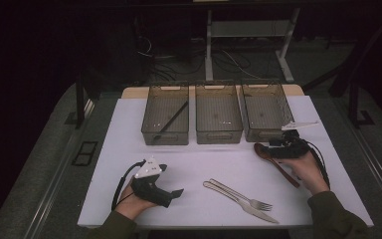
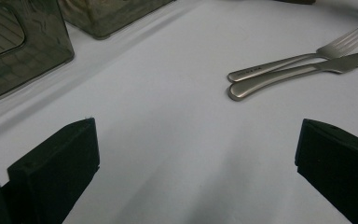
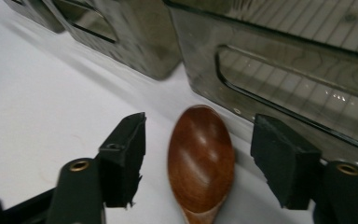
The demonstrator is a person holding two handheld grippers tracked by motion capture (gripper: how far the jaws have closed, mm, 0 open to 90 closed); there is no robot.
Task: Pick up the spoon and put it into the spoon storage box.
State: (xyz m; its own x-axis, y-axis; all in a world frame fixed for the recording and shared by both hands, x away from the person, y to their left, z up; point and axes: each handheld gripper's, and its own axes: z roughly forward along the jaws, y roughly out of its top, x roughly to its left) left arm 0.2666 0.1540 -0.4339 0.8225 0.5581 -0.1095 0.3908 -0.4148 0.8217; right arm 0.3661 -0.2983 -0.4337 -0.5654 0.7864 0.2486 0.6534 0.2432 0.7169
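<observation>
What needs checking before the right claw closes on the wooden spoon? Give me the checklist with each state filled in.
1. Spoon bowl between the right claw's jaws: ok. In the right gripper view the wooden spoon lies between both pads of the right claw.
2. Pads clear of the spoon: ok, a gap shows on each side.
3. Room beside the right bin: cannot tell; its wall stands close behind one pad.
4. Spoon flat on the table: ok.
5. Fork and knife out of the way: ok, they lie apart from the spoon, toward the middle.
6. Left claw out of the way: ok, open over bare table.
</observation>
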